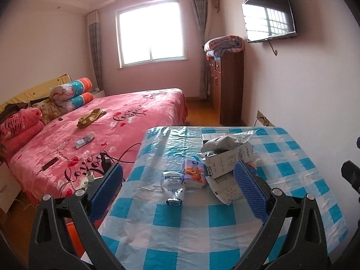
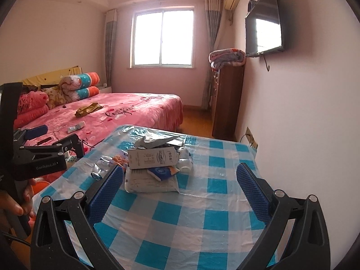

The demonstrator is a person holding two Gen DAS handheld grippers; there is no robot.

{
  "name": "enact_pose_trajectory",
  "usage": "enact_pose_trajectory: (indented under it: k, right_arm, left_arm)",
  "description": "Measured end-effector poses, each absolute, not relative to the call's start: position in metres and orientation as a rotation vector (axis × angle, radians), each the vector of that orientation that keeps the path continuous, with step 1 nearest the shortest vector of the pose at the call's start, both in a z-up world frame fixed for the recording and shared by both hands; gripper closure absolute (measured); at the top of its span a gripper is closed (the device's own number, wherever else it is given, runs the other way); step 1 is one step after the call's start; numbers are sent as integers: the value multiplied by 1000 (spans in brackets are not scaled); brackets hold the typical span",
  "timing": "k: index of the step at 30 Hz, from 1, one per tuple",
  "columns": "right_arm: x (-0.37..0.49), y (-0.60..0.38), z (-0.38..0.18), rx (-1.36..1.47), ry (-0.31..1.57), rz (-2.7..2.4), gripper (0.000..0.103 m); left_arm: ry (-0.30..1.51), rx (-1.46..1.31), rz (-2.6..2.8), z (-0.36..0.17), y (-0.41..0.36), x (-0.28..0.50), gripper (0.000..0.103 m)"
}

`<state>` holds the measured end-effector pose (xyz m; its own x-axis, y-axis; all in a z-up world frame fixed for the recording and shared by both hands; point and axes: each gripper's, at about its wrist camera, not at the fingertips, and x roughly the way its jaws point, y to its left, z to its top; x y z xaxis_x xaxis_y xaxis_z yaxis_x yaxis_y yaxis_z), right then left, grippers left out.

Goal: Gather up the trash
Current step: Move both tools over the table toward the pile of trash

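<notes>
From the left wrist view, I judge the job barely begun: the whole litter sits uncollected on the checked tablecloth [image 1: 202,225]. Ahead of my left tongs [image 1: 178,187], between the two blue pads, lie a crumpled white wrapper [image 1: 173,185] and a small tissue pack [image 1: 194,173]; a white carton [image 1: 227,158] with a grey foil bag [image 1: 222,142] on top sits just beyond the right pad. These tongs are spread wide and grip nothing.

From the right wrist view, my right tongs [image 2: 180,178] are equally wide and empty, touching nothing. The pile lies ahead, nearer the left pad: a flat white packet [image 2: 150,183] under the carton [image 2: 153,158]. I see no bin in either view, so everything is left to gather.
</notes>
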<state>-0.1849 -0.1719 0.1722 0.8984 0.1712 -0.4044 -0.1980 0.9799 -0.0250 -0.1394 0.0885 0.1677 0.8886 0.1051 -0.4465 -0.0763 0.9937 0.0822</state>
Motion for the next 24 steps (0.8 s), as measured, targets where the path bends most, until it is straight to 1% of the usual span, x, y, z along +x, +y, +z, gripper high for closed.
enact_pose_trajectory:
  k: [16,24]
  right_arm:
    - [-194,-184,181,-22,376,184,4]
    - [-194,-189,179,1,359,188,4]
  left_arm:
    - [450,41,116,165,99,-150,4]
    - [445,97,125,157,91,-153,4]
